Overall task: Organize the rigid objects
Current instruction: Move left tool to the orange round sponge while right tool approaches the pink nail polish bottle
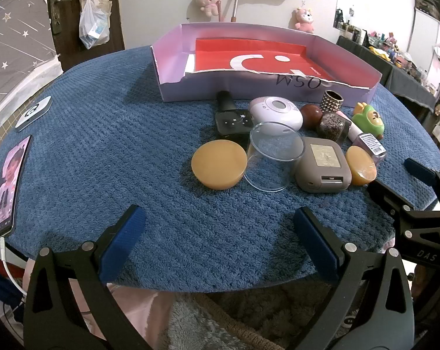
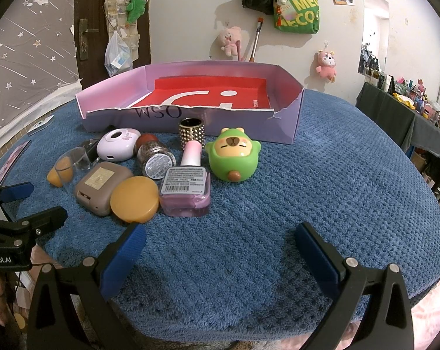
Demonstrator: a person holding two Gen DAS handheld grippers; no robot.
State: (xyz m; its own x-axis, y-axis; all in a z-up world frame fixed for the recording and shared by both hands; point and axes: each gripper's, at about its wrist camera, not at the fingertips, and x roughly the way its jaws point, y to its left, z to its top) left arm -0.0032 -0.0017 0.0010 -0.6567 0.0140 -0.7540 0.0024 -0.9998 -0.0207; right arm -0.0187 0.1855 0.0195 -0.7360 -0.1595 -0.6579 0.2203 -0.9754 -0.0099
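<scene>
Rigid objects (image 2: 149, 172) are clustered at eleven o'clock before the lavender box (image 2: 190, 122); left gripper (image 1: 220, 242) and right gripper (image 2: 220, 250) are held wide open, empty.

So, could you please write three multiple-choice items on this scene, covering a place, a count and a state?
1. Where does the green capybara toy sit?
A. inside the box
B. on the blue towel in front of the box
C. on the phone

2. How many orange round discs lie on the towel?
A. one
B. two
C. four

3. How do the jaws of the right gripper stand?
A. wide open, holding nothing
B. shut on the clear cup
C. shut on the toy

Key: 1 B, it rests on the blue towel before the lilac box. 2 B, disc and disc. 3 A, only towel shows between them.
</scene>
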